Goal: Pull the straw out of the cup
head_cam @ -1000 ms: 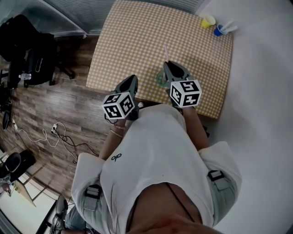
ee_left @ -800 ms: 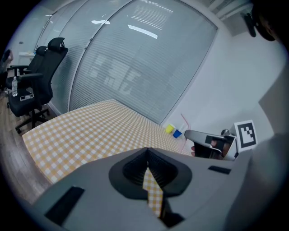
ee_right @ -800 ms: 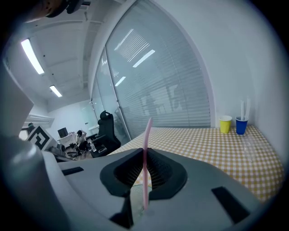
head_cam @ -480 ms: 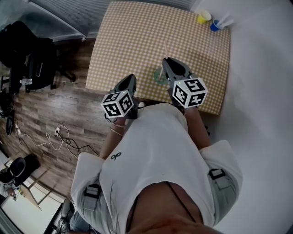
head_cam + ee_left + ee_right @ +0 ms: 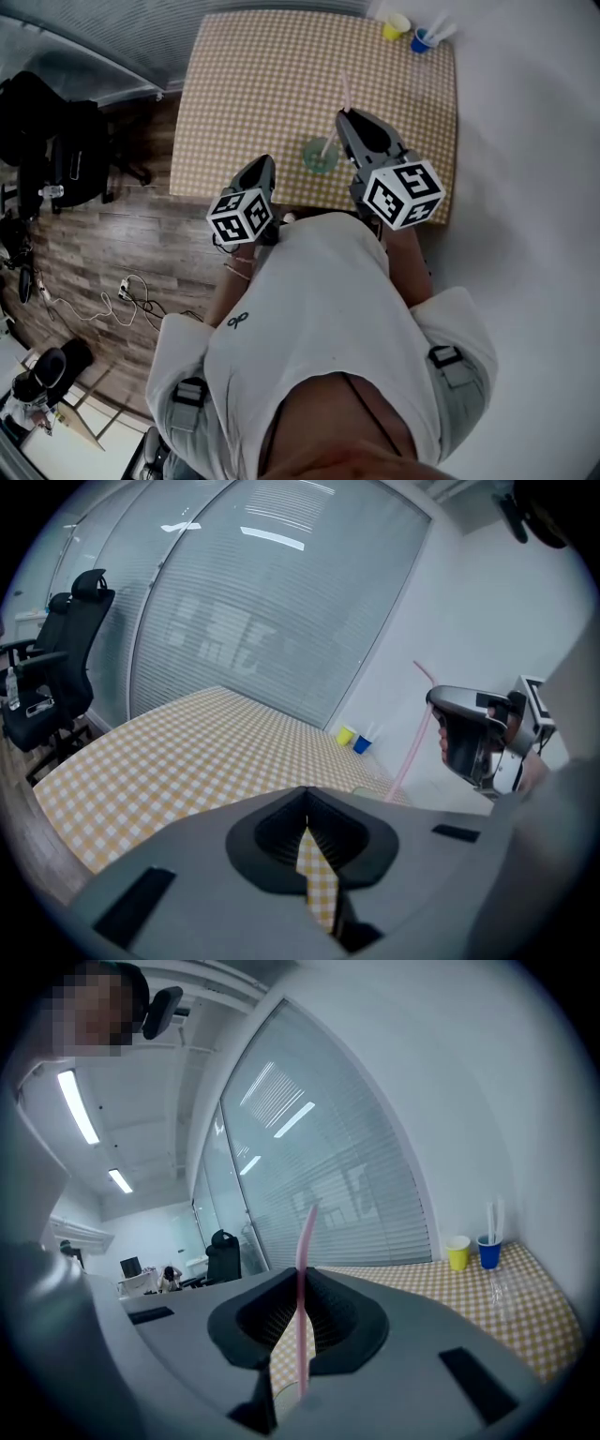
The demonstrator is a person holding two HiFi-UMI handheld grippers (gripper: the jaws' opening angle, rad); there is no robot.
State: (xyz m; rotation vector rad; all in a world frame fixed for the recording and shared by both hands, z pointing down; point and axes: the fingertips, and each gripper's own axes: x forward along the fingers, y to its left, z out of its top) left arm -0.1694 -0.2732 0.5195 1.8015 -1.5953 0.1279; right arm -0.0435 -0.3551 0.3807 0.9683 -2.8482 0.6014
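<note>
A green cup [image 5: 318,156] stands on the checked table [image 5: 253,84] near its front edge. A pink straw [image 5: 341,94] rises from it, its lower end still inside the rim. My right gripper [image 5: 343,116] is shut on the straw just above the cup. In the right gripper view the straw [image 5: 303,1279] runs upright between the closed jaws of the right gripper [image 5: 300,1335]. My left gripper [image 5: 265,162] hangs left of the cup, apart from it. The left gripper [image 5: 307,829] is shut with nothing in it. Its view shows the straw [image 5: 413,733] and the right gripper [image 5: 441,705].
A yellow cup [image 5: 397,25] and a blue cup [image 5: 423,40] with white straws stand at the table's far right corner. A clear cup [image 5: 498,1290] stands nearer on the right side. An office chair [image 5: 56,141] is on the wood floor to the left.
My right gripper has risen with the straw, so more of the straw stands above the cup. The left gripper has hardly moved.
</note>
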